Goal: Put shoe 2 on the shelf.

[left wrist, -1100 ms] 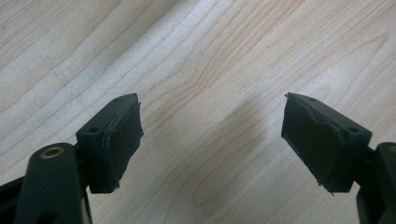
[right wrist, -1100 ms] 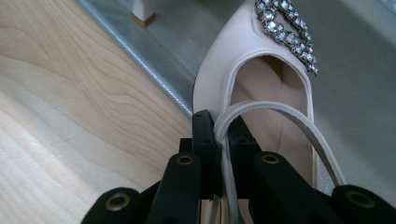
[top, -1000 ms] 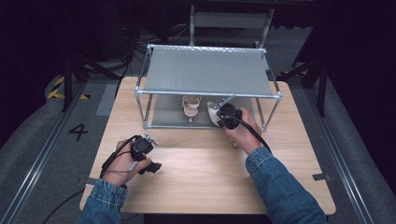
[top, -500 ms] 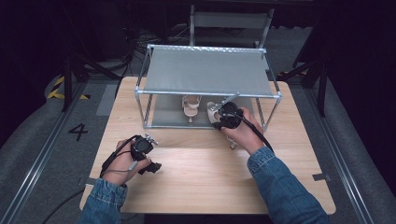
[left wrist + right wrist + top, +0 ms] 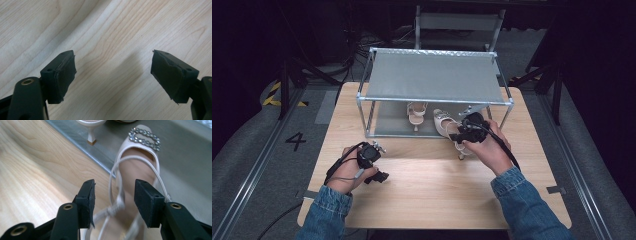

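A white strappy sandal (image 5: 443, 121) with a rhinestone buckle (image 5: 145, 136) lies with its toe on the rack's grey lower shelf (image 5: 185, 167) and its heel end out over the wooden table. My right gripper (image 5: 458, 136) hovers over that heel end. Its jaws have just been opening wide, then closing a little. They stand open with the thin ankle straps (image 5: 117, 202) loose between the pads, not pressed. The matching sandal (image 5: 416, 114) stands on the shelf to the left, its heel (image 5: 91, 137) toward me. My left gripper (image 5: 379, 176) rests open over bare wood, nothing between its pads (image 5: 63, 72).
The metal-framed shoe rack (image 5: 432, 77) with a grey top shelf stands at the back of the wooden table (image 5: 437, 195). Its front posts flank the sandals. A chair stands behind the rack. Cables trail from both grippers.
My right gripper has let go of the sandal, opened, and drawn back toward me and slightly up. The sandal stays half on the lower shelf. The left hand has not moved.
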The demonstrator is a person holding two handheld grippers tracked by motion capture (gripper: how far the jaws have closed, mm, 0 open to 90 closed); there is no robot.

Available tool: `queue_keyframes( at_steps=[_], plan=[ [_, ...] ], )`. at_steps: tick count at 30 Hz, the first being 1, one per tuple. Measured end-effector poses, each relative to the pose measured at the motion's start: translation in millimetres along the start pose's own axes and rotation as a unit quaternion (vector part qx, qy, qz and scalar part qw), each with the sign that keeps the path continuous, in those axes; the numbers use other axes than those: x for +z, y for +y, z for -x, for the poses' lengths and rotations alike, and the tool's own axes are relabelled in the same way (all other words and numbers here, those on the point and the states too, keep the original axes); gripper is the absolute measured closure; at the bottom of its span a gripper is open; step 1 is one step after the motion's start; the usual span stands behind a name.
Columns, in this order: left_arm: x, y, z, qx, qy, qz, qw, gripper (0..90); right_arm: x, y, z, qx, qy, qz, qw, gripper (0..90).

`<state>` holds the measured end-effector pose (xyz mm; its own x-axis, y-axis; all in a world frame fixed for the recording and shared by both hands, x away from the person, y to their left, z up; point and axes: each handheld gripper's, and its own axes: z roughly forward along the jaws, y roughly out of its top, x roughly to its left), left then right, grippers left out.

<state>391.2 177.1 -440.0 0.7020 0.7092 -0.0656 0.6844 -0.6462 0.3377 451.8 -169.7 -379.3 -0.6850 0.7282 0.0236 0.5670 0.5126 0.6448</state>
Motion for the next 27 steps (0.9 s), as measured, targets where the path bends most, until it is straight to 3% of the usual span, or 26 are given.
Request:
queue_keyframes(
  at_steps=[6,13,17,25,27],
  plan=[
    [-3.8,8.2,0.9,0.004,0.004,0.014,0.9999,21.5,-27.7,-18.5,3.9,0.004,-0.013,-0.005,0.9999,62.1],
    [-2.7,7.1,2.0,0.002,0.004,0.008,1.0000,21.3,-40.6,-45.4,7.2,0.042,-0.011,-0.011,0.9990,59.1],
    [-2.9,5.8,1.4,0.002,0.004,0.007,1.0000,21.2,-39.5,-60.5,7.8,0.054,-0.008,-0.012,0.9984,57.0],
    [-4.4,3.0,-0.1,0.001,0.004,0.009,0.9999,21.2,-20.4,-77.1,6.6,0.024,0.001,-0.063,0.9977,62.4],
    [-3.9,2.9,-0.2,0.001,0.006,0.008,1.0000,21.1,-15.2,-79.4,6.6,0.024,0.003,-0.060,0.9979,62.1]
  ],
)
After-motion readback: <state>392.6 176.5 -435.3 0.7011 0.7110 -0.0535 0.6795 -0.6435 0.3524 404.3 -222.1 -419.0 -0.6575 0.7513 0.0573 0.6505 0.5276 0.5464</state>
